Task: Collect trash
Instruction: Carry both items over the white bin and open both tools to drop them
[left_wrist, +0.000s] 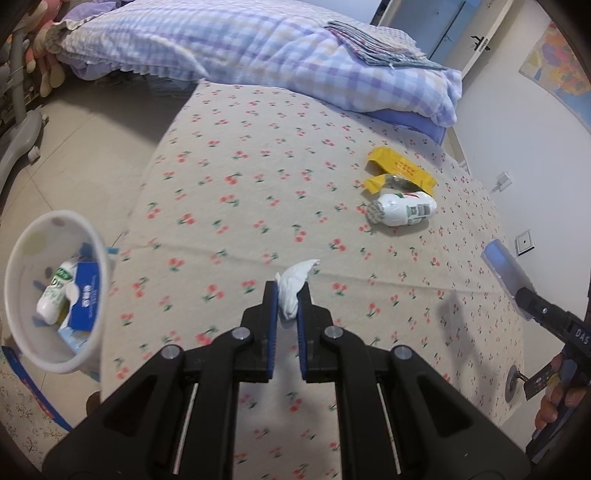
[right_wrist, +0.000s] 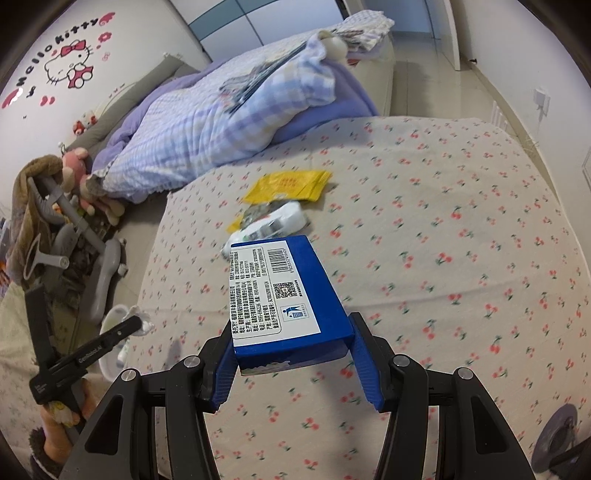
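Pinching a crumpled white tissue above the cherry-print bed, L gripper nears a white bin while R gripper clamps a blue carton w/ white barcode label.

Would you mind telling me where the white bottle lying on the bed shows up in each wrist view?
Left wrist view: the white bottle lies right of centre on the cherry-print sheet, just below the yellow wrapper.
Right wrist view: the bottle is at centre, partly hidden behind the blue box.
Shared landmark: the yellow wrapper beside it.
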